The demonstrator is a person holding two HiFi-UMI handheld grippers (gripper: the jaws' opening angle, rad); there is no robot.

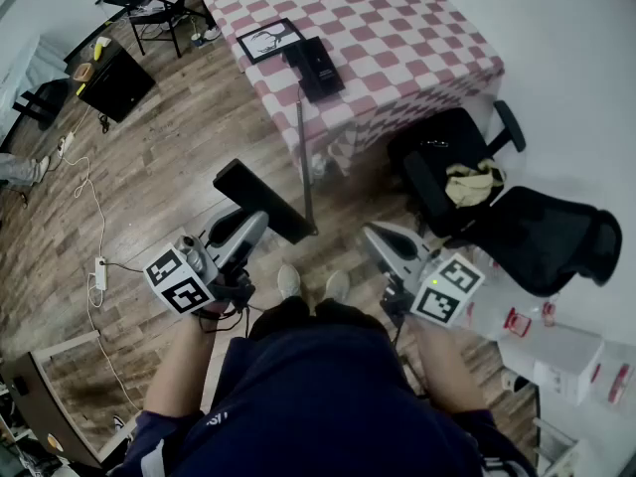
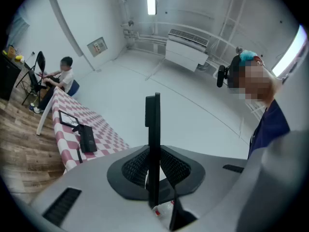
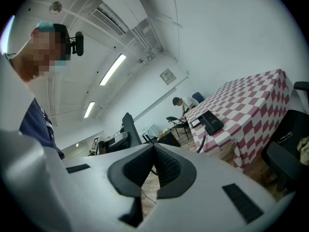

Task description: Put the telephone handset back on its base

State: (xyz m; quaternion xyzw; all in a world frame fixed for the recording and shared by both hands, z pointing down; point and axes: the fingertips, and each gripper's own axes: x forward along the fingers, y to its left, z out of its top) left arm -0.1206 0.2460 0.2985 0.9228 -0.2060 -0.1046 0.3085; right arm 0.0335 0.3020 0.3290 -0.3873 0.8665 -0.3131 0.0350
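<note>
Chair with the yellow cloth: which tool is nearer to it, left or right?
Right. The right tool is just left of the chair in the head view; the left tool, holding the handset, is farther left.

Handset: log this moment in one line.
left gripper shut on handset | right gripper shut, empty | telephone base on checked table

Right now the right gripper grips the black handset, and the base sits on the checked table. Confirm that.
Wrong gripper: it is the left gripper that grips the handset, as the left gripper view shows, with its jaws pressed on it. The right gripper has its jaws together with nothing between them. The base does sit on the checked table.
</note>
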